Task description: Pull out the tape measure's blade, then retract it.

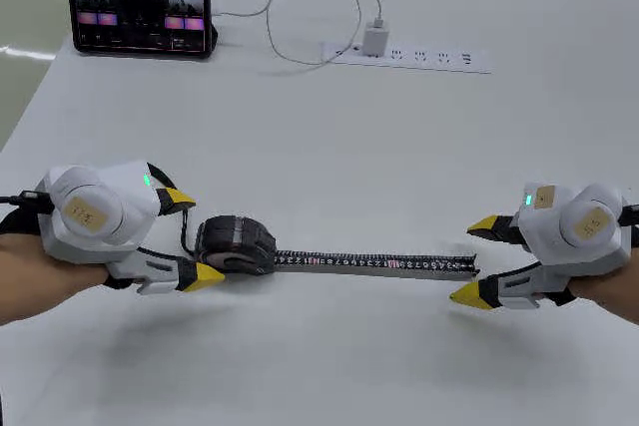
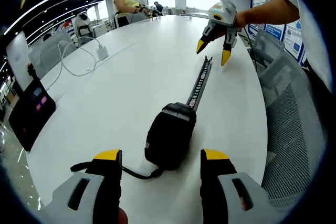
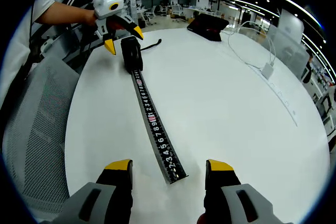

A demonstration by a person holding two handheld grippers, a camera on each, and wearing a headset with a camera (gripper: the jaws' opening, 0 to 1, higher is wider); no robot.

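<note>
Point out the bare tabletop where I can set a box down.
Widest bare patch of table: between the blade and the power strip. The near strip below the blade is bare too. Crowded: the line from left gripper through the tape measure case to right gripper, and the far edge by the tablet.

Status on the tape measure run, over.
Left tool open, at the case. Right tool open, blade tip between its jaws. Blade out, flat on table. Tablet, power strip far off.
</note>
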